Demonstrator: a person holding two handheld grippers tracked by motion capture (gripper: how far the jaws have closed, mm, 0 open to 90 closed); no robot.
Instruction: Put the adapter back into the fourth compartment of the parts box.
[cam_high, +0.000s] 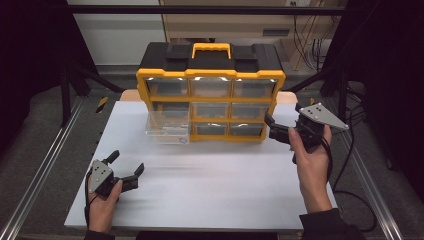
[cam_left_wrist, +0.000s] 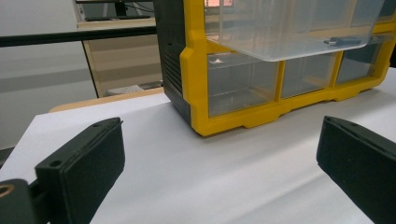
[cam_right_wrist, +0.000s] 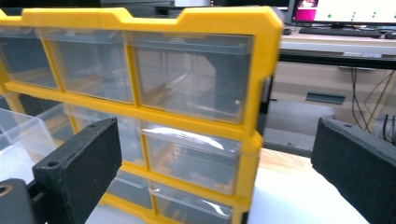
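Right gripper view: organizer (cam_right_wrist: 196, 93) btwn tool (cam_right_wrist: 215, 163) jaws.

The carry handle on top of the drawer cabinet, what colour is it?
Yellow, on a black top; the handle shows best in the high view.

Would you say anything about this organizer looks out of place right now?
Yes: on the yellow organizer, one clear drawer in the left column's middle row is pulled out over the table, while the others sit flush. A small dark item lies in it. Both grippers are apart from it.
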